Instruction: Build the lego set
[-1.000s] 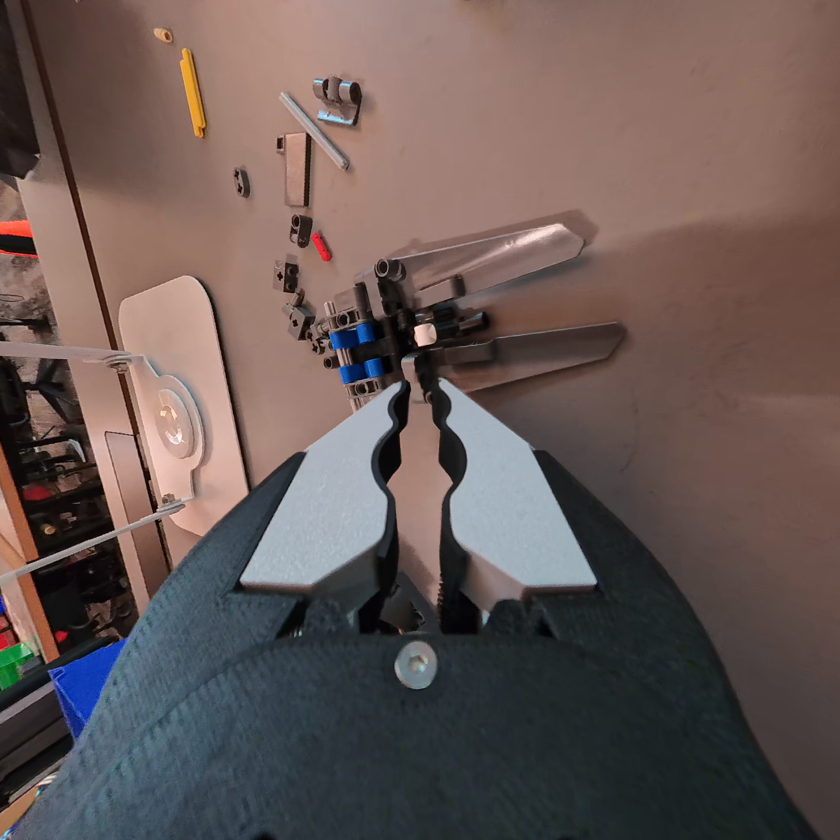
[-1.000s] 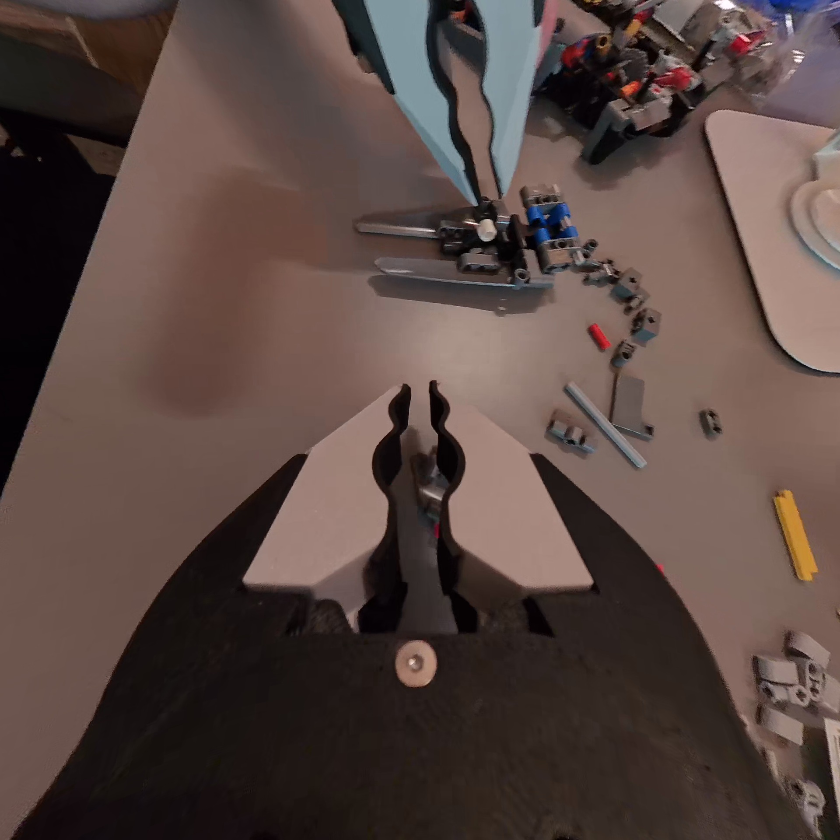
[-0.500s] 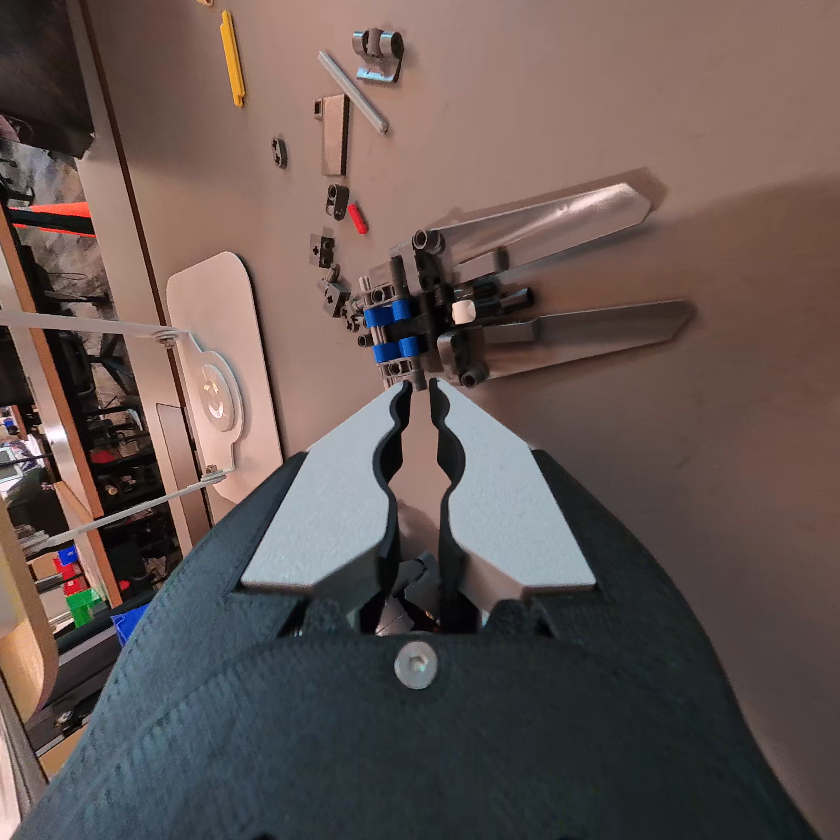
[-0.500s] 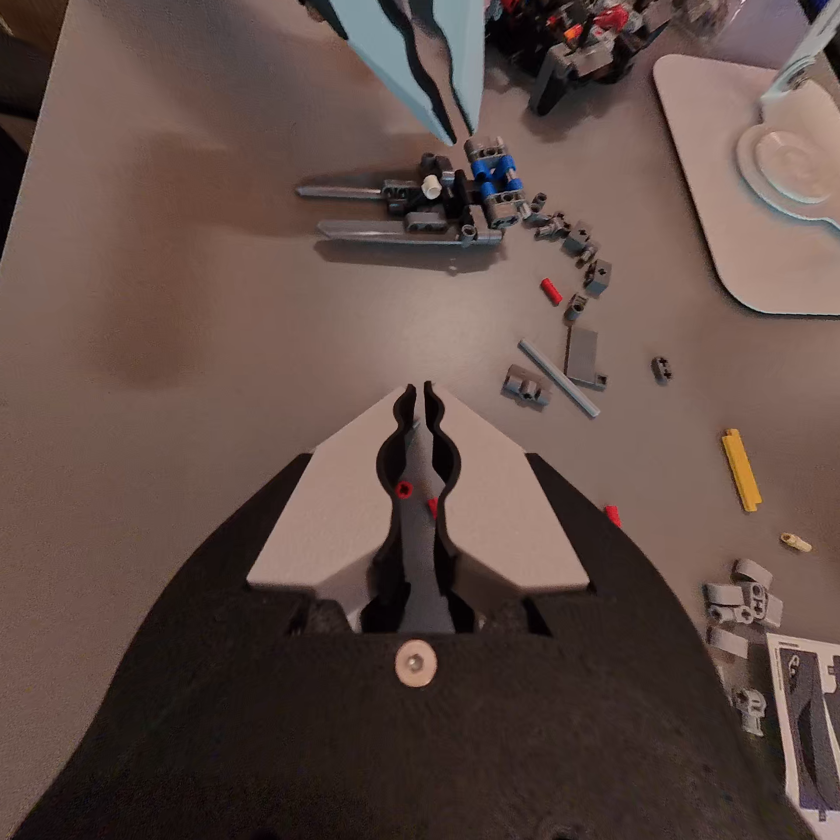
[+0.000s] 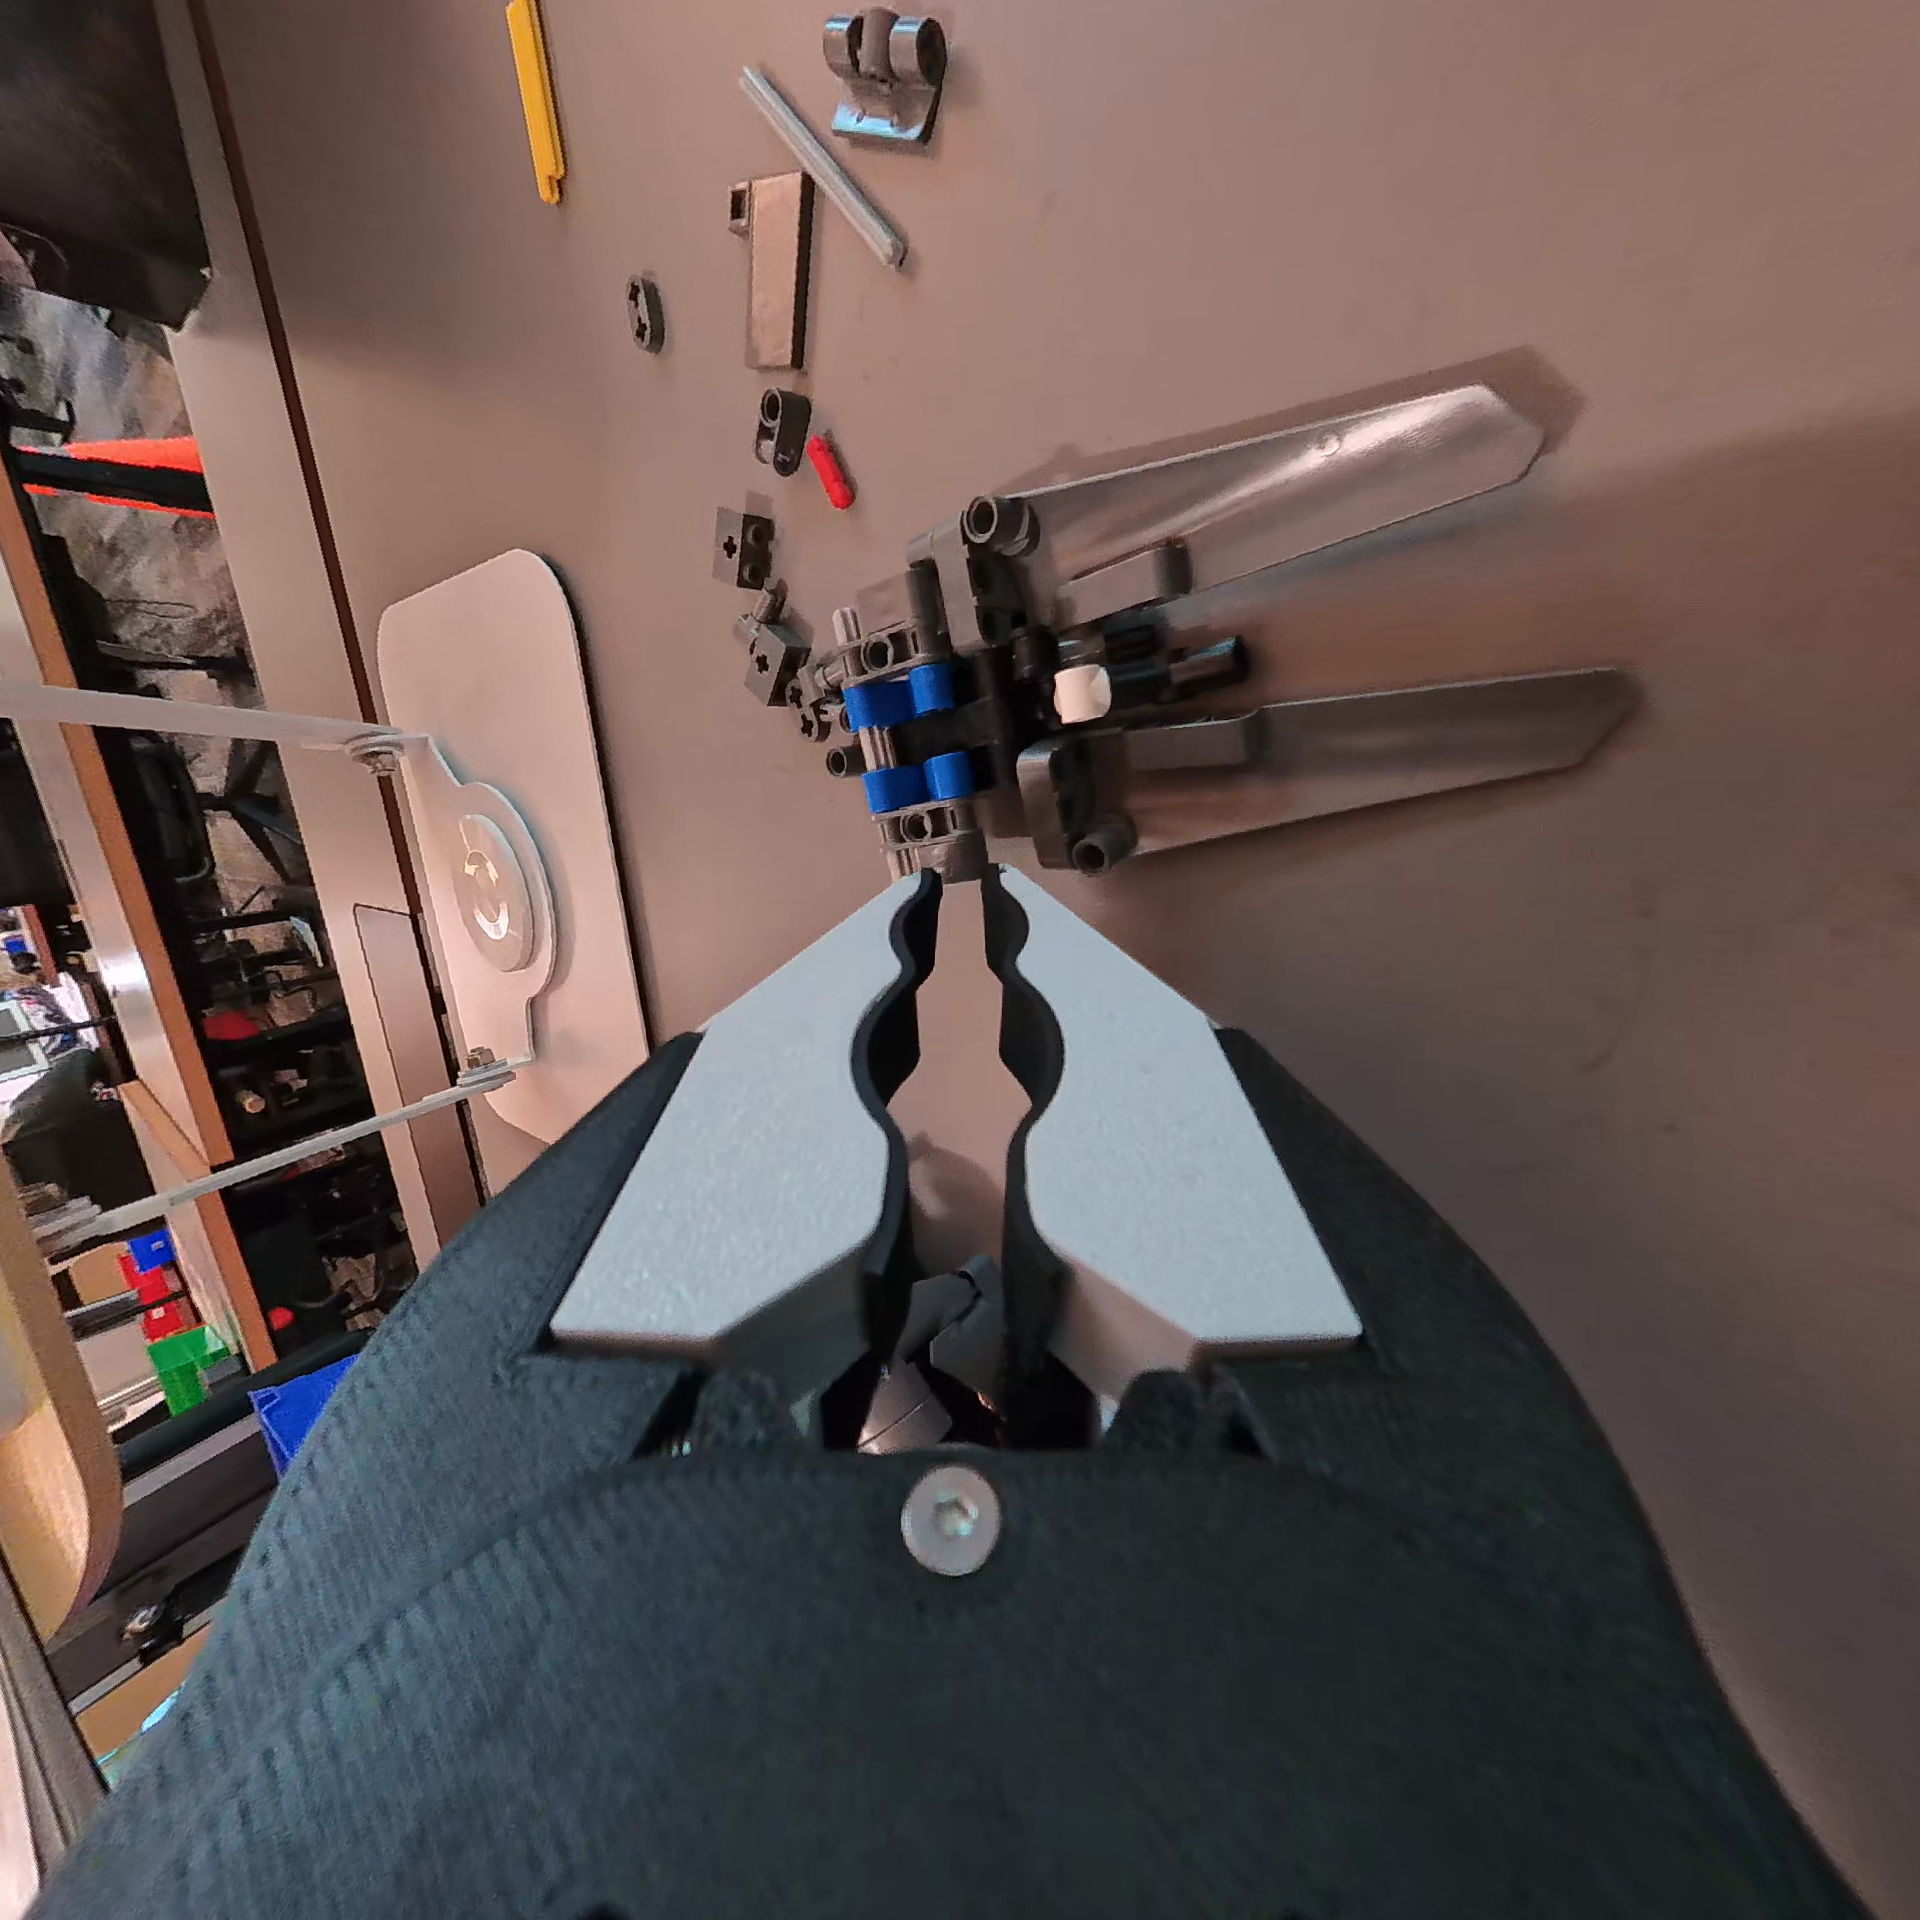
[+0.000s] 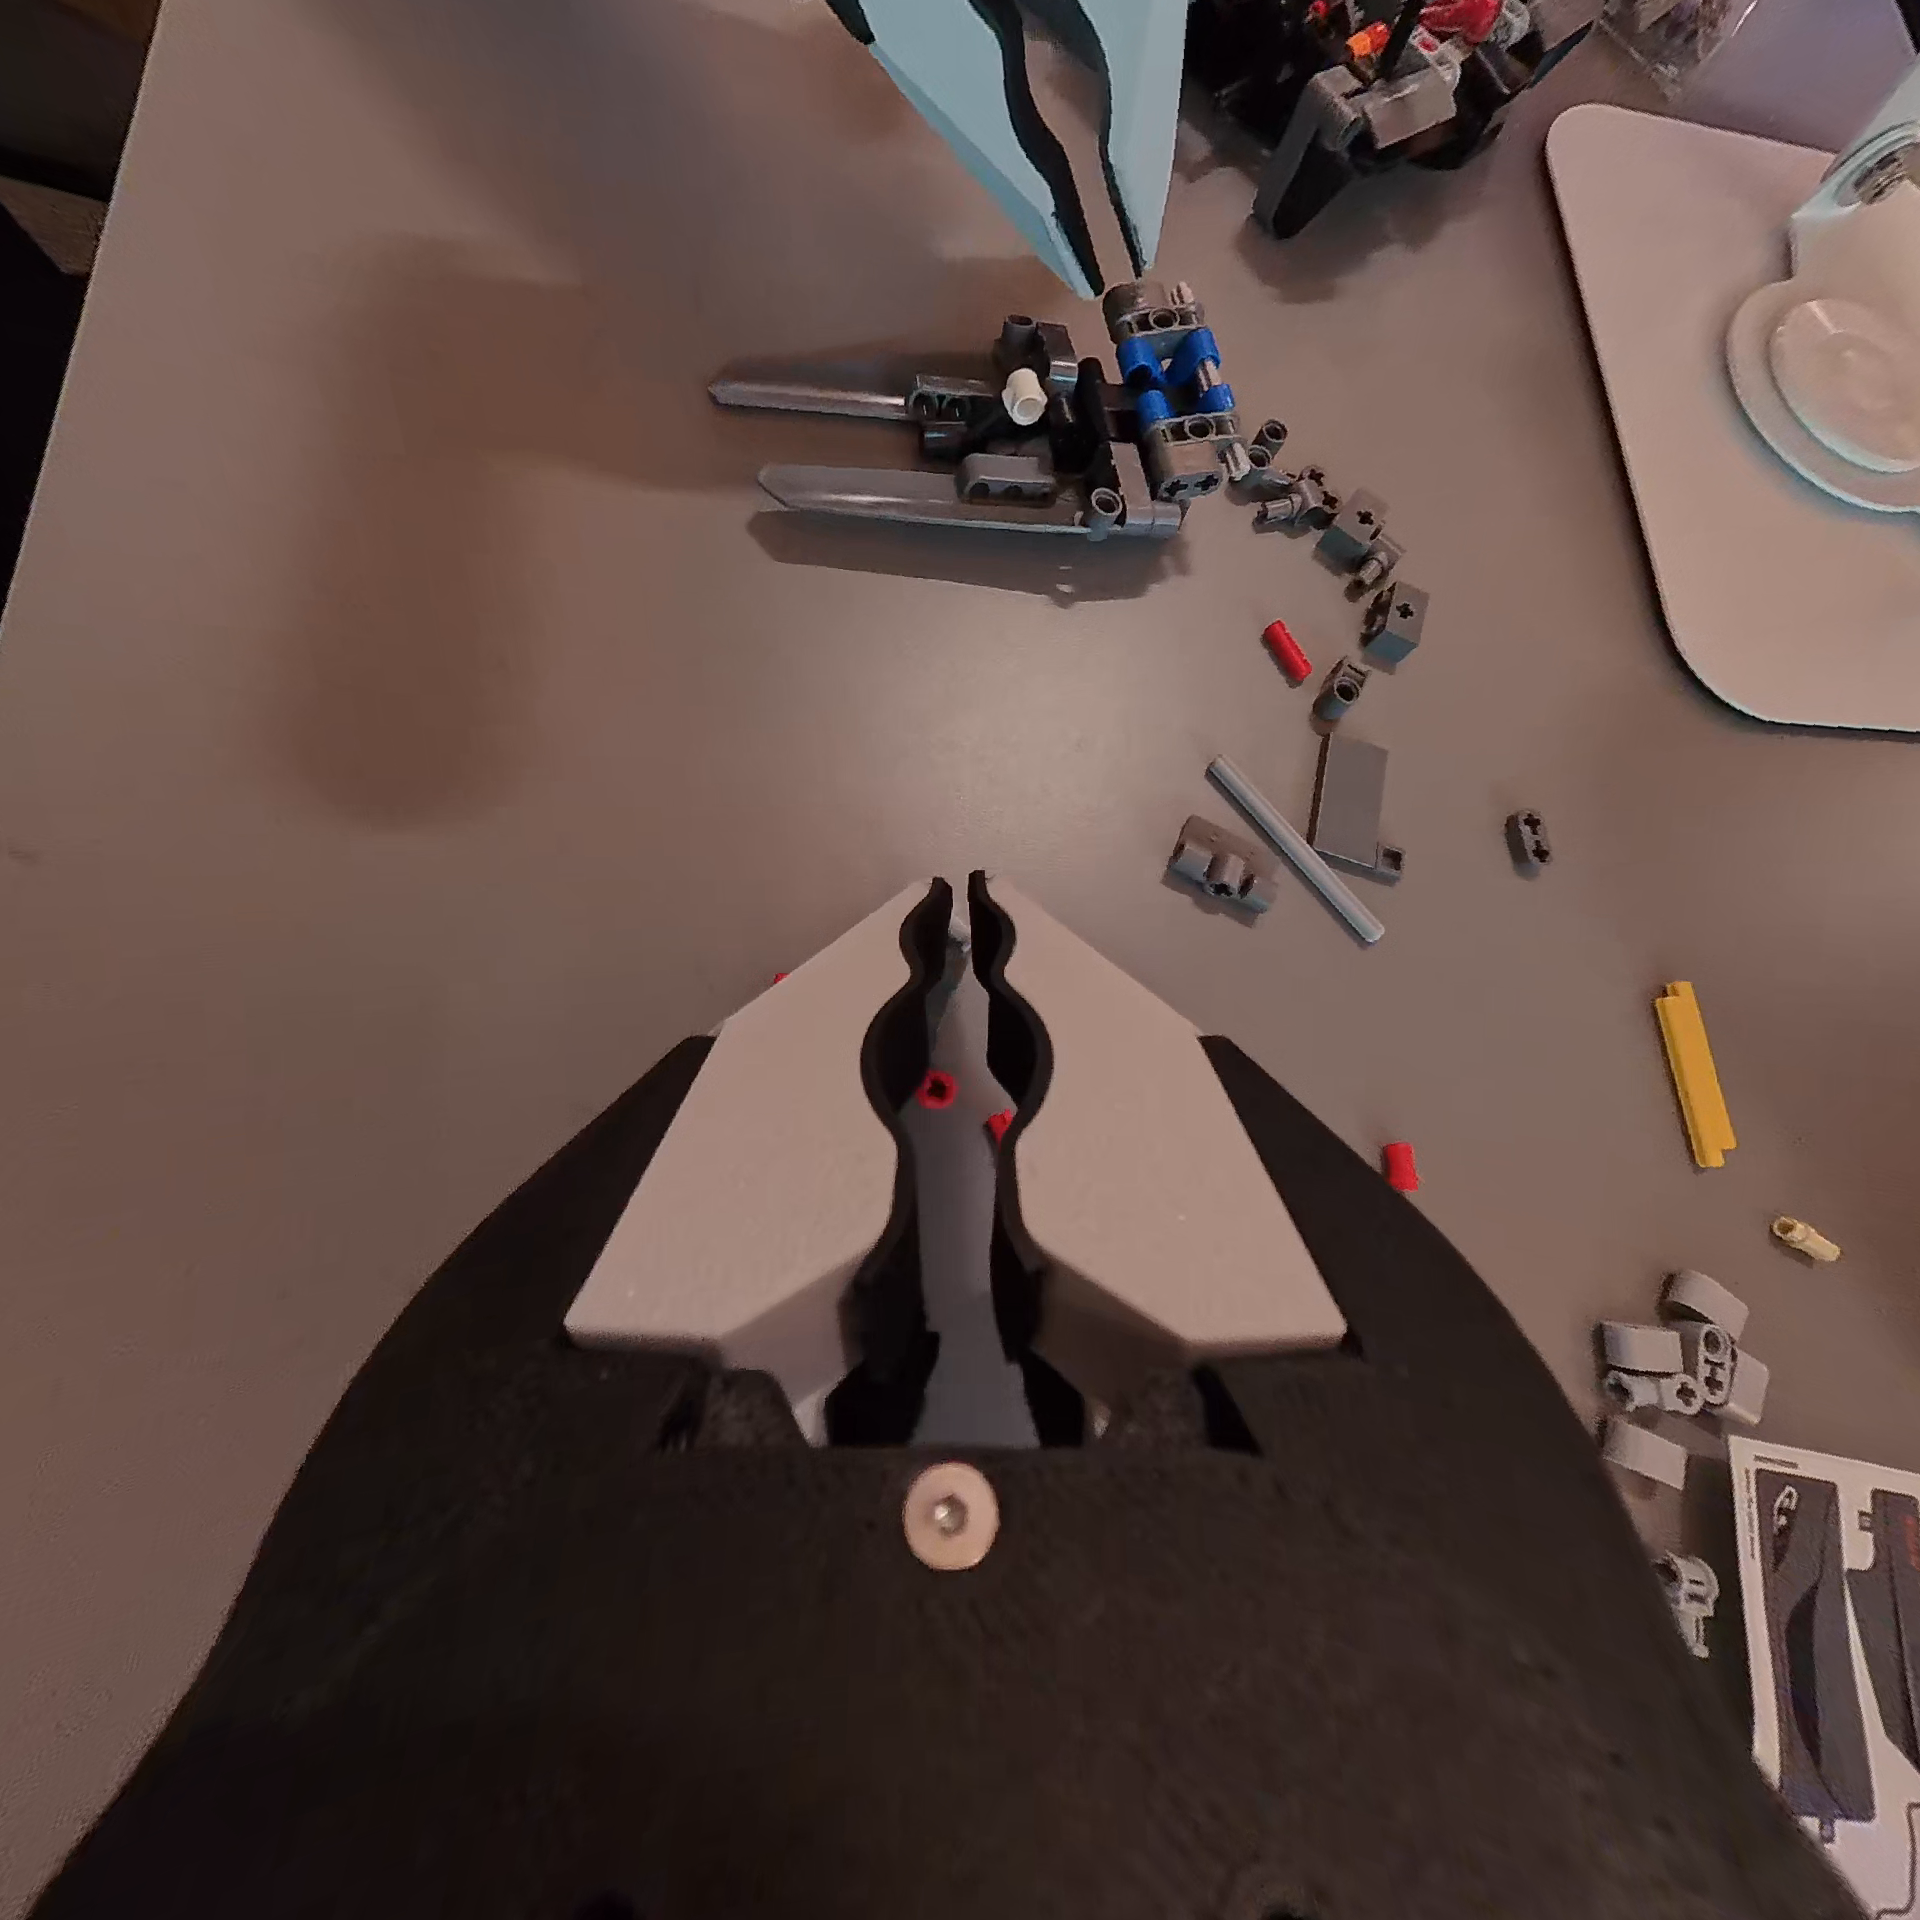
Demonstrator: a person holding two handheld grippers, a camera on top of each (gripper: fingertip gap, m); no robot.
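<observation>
A part-built lego assembly (image 5: 1039, 707) lies on the brown table: two long grey blades, dark beams, blue bushes and a white pin. It also shows in the right wrist view (image 6: 1039, 436). My left gripper (image 5: 960, 878) pinches the grey stub at the assembly's end beside the blue bushes, with the jaws only a narrow gap apart; the right wrist view shows it from across the table (image 6: 1112, 286). My right gripper (image 6: 961, 883) is shut on a long grey piece (image 6: 961, 1247) with red pins (image 6: 938, 1089), held above the table short of the assembly.
Loose parts lie beside the assembly: a red pin (image 6: 1286, 652), a grey axle (image 6: 1294, 852), a yellow beam (image 6: 1694, 1075), several grey connectors (image 6: 1673, 1361). A white pad (image 6: 1662, 416), a dark built model (image 6: 1392, 94) and an instruction sheet (image 6: 1818, 1621) are on the right. The left gripper's tips are roughly 15 cm from the right gripper's.
My left gripper slid from the assembly's middle to its grey end by the blue bushes. My right gripper drew back from the assembly with the grey piece, and its jaws narrowed.
</observation>
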